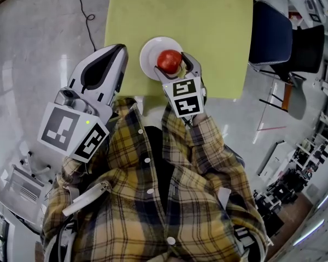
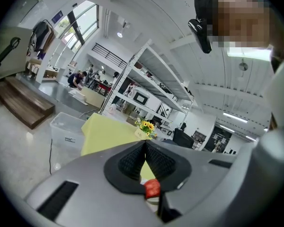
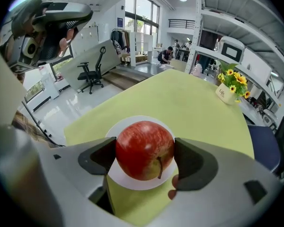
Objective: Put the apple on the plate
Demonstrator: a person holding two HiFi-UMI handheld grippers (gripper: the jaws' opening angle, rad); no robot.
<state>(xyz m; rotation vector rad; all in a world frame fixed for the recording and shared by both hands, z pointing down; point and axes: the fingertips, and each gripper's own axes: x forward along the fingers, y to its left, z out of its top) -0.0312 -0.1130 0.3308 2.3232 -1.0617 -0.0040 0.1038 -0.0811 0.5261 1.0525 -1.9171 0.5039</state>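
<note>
- A table under a yellow-green cloth (image 1: 208,42) stood on a glossy grey floor (image 1: 38,48) in a large workshop-like room, and a thin black cable (image 1: 83,7) trailed over the floor to its left.
- Nearest the head camera, the person's plaid shirt (image 1: 153,201) filled the lower part of the view.
- The left gripper (image 1: 119,49) was held by the table's near left corner. In its own view the two dark ribbed pads met at the tip, and it gripped nothing.
- The right gripper (image 1: 175,65) reached over the table's near edge. Its jaws pressed on either side of the red apple (image 3: 144,150), whose stem faced the camera.
- A fingertip (image 3: 172,193) showed just under the right jaw.
- The apple hung over the white plate (image 3: 127,181), toward the plate's right side as the head view showed it. Whether it touched the plate could not be told.
- The plate lay on the cloth close to the near edge.
- At the far edge stood a small pot of yellow flowers (image 3: 232,83).
- A dark blue chair (image 1: 269,34) stood just beside the table's right side.
- Farther off were a black office chair (image 3: 92,73), white shelving (image 2: 151,82), a clear plastic bin (image 2: 66,131) and wooden steps (image 2: 21,105).
</note>
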